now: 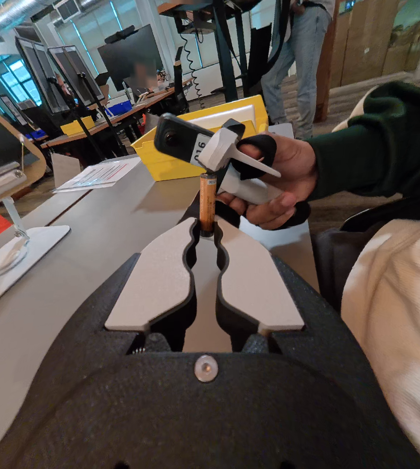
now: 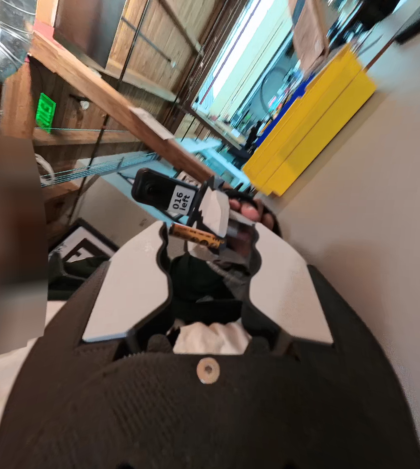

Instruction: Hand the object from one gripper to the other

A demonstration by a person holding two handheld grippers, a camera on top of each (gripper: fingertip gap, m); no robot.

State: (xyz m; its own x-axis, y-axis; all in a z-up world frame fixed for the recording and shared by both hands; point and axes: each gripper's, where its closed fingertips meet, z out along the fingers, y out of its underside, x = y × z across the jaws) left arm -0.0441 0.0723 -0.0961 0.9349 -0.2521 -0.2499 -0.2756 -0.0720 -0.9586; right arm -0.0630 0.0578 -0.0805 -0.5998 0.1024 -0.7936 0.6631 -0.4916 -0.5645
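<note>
I hold the battery (image 1: pixel 206 208) at its lower end in my left gripper (image 1: pixel 206 232), the two pale fingertips (image 1: pixel 178 237) closed on its black base so that the copper-coloured body stands upright above them, over the grey table (image 1: pixel 97 243). In the left wrist view my right gripper (image 1: pixel 214 175) comes in from the right, gripped by my right hand (image 1: pixel 280 182) in a black fingerless glove and a dark green sleeve (image 1: pixel 381 142); its tip sits at the very top of the battery, touching or just beside the cap, though from here I cannot tell how its fingers stand. The right wrist view settles that: my right gripper (image 2: pixel 210 236) has its white fingers (image 2: pixel 137 269) spread well apart, and the battery (image 2: pixel 196 236) lies between their tips without either one pressing on it. In that view the battery lies nearly level, its far end pinched in my left gripper (image 2: pixel 219 228), with my left hand (image 2: pixel 249 210) behind it. A yellow bin (image 1: pixel 168 162) stands on the table beyond the grippers, and a sheet of paper (image 1: pixel 97 175) lies to its left. The right wrist view is tilted and somewhat blurred, so finer detail at the fingertips is lost.
</note>
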